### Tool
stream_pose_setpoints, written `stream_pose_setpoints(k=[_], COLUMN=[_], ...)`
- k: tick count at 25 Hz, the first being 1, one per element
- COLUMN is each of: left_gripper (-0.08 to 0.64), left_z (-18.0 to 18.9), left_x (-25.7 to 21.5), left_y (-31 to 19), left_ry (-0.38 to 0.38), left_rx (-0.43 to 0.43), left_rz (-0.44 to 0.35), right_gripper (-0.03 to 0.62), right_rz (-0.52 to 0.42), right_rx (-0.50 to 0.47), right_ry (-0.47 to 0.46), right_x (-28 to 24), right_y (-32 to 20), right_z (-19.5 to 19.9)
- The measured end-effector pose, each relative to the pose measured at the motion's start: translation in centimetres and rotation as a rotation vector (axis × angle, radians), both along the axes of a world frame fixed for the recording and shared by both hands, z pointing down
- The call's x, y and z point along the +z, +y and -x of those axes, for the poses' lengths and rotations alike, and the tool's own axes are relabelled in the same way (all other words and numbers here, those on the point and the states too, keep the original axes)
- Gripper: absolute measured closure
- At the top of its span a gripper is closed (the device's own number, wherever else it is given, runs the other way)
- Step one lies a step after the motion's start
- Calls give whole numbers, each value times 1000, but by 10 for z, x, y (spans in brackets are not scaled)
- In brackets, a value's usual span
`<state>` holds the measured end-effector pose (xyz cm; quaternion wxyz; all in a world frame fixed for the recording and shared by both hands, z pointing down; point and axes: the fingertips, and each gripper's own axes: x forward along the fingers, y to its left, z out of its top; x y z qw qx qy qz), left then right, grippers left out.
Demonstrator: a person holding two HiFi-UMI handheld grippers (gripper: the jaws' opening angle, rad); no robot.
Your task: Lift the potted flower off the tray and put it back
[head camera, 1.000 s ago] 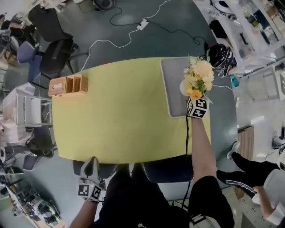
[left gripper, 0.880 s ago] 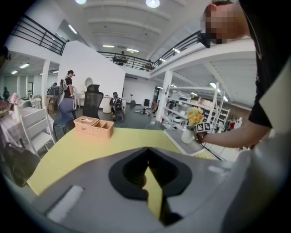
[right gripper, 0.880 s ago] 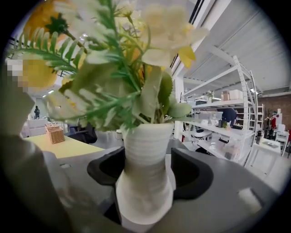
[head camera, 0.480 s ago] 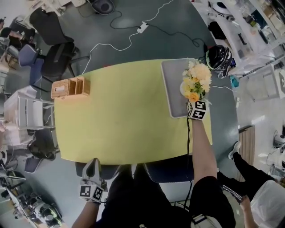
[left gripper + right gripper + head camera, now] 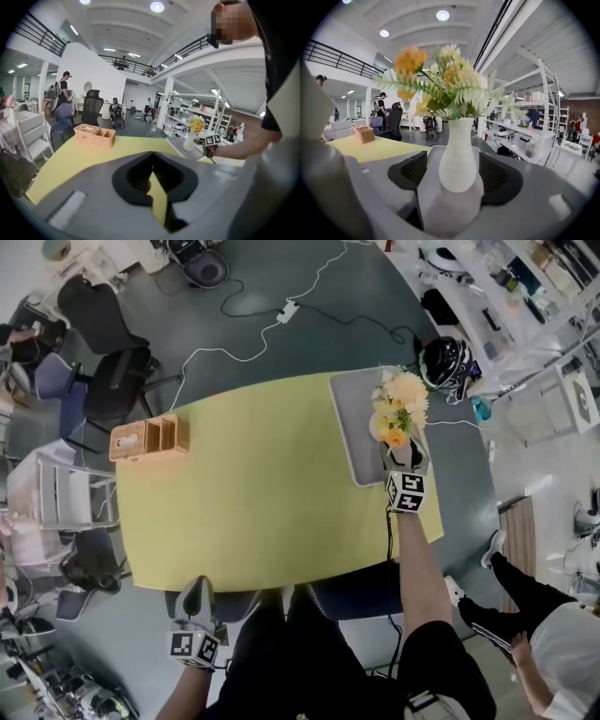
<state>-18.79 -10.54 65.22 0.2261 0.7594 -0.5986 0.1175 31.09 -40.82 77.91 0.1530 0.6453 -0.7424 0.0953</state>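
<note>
Only its own view shows the right gripper (image 5: pixel 457 177) released, jaws just opened around the potted flower (image 5: pixel 458 140)

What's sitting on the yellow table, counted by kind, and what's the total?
Tray: 1
Vase of flowers: 1
Wooden box: 1
Total: 3

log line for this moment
right gripper: jaws just been opening, potted flower between them, ungripped | potted flower: upright on tray | left gripper: idle, jaws together
</note>
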Motion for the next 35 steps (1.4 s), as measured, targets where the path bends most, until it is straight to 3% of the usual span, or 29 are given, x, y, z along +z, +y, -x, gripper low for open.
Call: stream_pose_setpoints(k=[8,15,24,35], left_gripper=[552,552,552,552], left_z=[4,14,41,58], left_x=[-29,-72,-120,-164], left_y=[-18,-36,-41,-26], left_ry=[48,95,171,219], left_rx=[64,149,207,252], left_rz=[-56,-157,-258,-334], right_gripper=[250,355,484,524], right_rz=[-59,-154,-246,-255], right_rx=[11,-3,-67,-162], right_ry=[-52,-131,-214,-323], right_x=[-72,-180,-283,-346], right_y=[66,123,189,263], right_z=[19,65,168,276])
